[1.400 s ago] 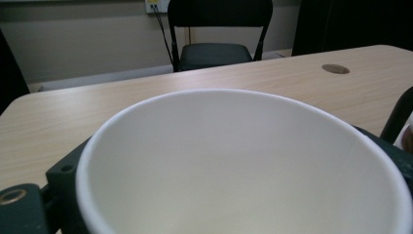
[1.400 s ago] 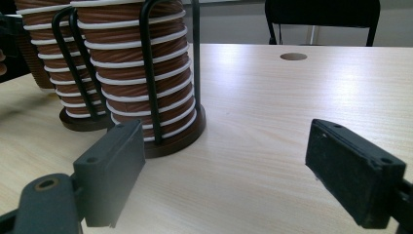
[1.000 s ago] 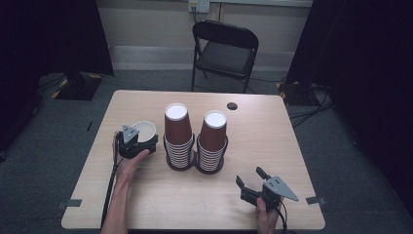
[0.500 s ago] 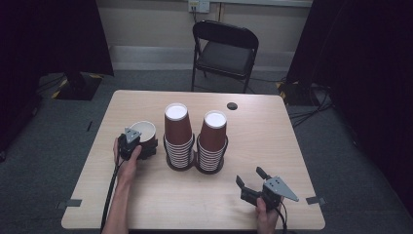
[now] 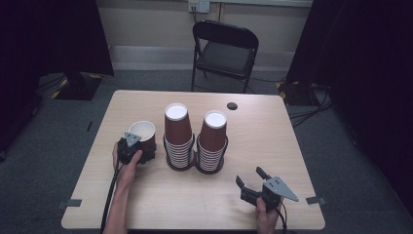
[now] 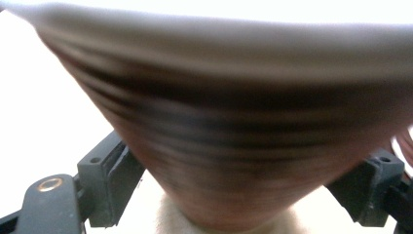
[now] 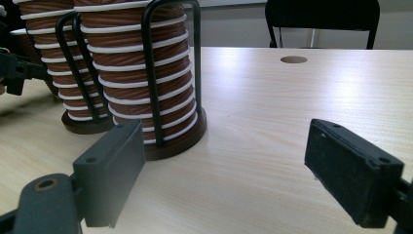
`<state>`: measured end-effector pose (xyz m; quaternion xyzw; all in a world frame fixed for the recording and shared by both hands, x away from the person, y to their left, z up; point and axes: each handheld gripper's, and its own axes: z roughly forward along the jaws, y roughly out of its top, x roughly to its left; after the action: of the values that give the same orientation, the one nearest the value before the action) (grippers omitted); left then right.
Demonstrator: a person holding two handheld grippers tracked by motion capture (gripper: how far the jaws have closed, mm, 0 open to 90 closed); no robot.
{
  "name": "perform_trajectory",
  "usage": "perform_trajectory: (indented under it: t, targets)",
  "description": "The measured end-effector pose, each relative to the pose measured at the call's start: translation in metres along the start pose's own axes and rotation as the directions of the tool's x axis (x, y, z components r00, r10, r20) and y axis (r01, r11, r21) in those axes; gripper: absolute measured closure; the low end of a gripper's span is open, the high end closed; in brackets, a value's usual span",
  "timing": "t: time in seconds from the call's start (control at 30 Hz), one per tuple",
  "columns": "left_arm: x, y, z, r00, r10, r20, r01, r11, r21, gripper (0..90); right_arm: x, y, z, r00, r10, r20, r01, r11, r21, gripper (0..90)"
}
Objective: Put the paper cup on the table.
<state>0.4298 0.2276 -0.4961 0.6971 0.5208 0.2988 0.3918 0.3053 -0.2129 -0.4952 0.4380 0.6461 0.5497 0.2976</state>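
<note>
A brown paper cup (image 5: 142, 130) with a white inside stands upright at the table's left. My left gripper (image 5: 145, 146) reaches it from the near side. In the left gripper view the cup (image 6: 234, 122) fills the gap of the left gripper (image 6: 238, 187); its jaws have just been closing and both pads now press the cup's sides. Two tall stacks of upside-down brown cups (image 5: 178, 131) (image 5: 213, 139) stand in black wire holders mid-table. My right gripper (image 5: 250, 176) rests open near the front right edge, its jaws (image 7: 224, 141) empty and aimed at the nearer stack (image 7: 141, 63).
A black folding chair (image 5: 224, 48) stands beyond the table's far edge. A round cable hole (image 5: 232, 106) sits in the tabletop (image 5: 272, 141) behind the stacks. Bare wood lies between the right gripper and the holders' bases (image 7: 175, 141).
The left gripper's jaws have narrowed around the cup, with the hand shifting only slightly. The right gripper and both stacks have stayed put.
</note>
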Motion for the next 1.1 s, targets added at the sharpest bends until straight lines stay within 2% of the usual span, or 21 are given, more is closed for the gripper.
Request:
perform_trajectory:
  t: [0.13, 0.2, 0.27, 0.37, 0.5, 0.57, 0.6, 0.67, 0.77, 0.87, 0.93, 1.03, 1.1]
  targets:
    - [-0.001, -0.003, -0.005, 1.0, 0.007, -0.004, -0.007, 0.9998, -0.018, 15.6, 0.0, 0.0, 0.0, 1.0, 0.0, 0.0, 0.0, 1.0, 0.0, 14.1]
    - [-0.001, -0.005, -0.008, 1.0, -0.001, 0.0, 0.001, 0.9994, -0.034, 15.5, 0.0, 0.0, 0.0, 1.0, 0.0, 0.001, 0.0, 1.0, -0.002, 14.1]
    - [0.0, -0.006, -0.011, 1.0, 0.0, -0.001, 0.0, 0.9995, -0.031, 15.5, 0.0, 0.0, 0.0, 1.0, 0.001, 0.002, -0.001, 1.0, -0.001, 14.0]
    - [-0.001, -0.01, -0.018, 0.9996, -0.025, 0.013, 0.026, 0.9969, -0.075, 15.4, 0.0, 0.0, 0.0, 1.0, -0.001, 0.001, 0.001, 1.0, -0.002, 14.1]
    - [0.0, -0.011, -0.026, 0.9998, -0.019, -0.009, 0.019, 0.9966, -0.081, 15.6, 0.0, 0.0, 0.0, 1.0, 0.001, 0.001, -0.001, 1.0, -0.001, 14.1]
    - [-0.001, -0.012, -0.031, 0.9994, -0.027, 0.023, 0.029, 0.992, -0.123, 15.6, 0.0, 0.0, 0.0, 1.0, 0.001, 0.0, -0.001, 1.0, -0.001, 14.1]
    - [-0.001, -0.013, -0.034, 0.9991, -0.014, 0.04, 0.019, 0.9907, -0.134, 15.5, 0.0, 0.0, 0.0, 1.0, 0.001, 0.001, -0.001, 1.0, 0.0, 14.1]
    - [-0.004, -0.015, -0.039, 0.9994, -0.002, 0.035, 0.007, 0.9898, -0.142, 15.5, 0.0, 0.0, 0.0, 1.0, 0.001, 0.001, -0.001, 1.0, 0.001, 14.1]
    - [-0.003, -0.018, -0.047, 0.9973, -0.022, 0.07, 0.034, 0.9857, -0.165, 15.4, 0.0, 0.0, 0.0, 1.0, 0.003, 0.001, -0.003, 1.0, 0.001, 14.1]
    - [-0.007, -0.021, -0.055, 0.9898, -0.037, 0.138, 0.063, 0.9801, -0.188, 15.4, 0.0, 0.0, 0.0, 1.0, 0.003, 0.0, -0.003, 1.0, 0.003, 14.1]
    - [-0.014, -0.021, -0.059, 0.9903, -0.022, 0.137, 0.045, 0.9846, -0.169, 15.5, 0.0, 0.0, 0.0, 1.0, 0.004, 0.0, -0.004, 1.0, 0.003, 14.1]
    - [-0.022, -0.023, -0.065, 0.9882, -0.02, 0.152, 0.048, 0.9817, -0.184, 15.4, 0.0, 0.0, -0.001, 0.9999, 0.009, 0.004, -0.009, 1.0, 0.0, 14.1]
    - [-0.027, -0.023, -0.07, 0.9888, -0.006, 0.149, 0.034, 0.9814, -0.189, 15.5, 0.0, 0.0, -0.001, 0.9999, 0.011, 0.004, -0.011, 1.0, -0.003, 14.1]
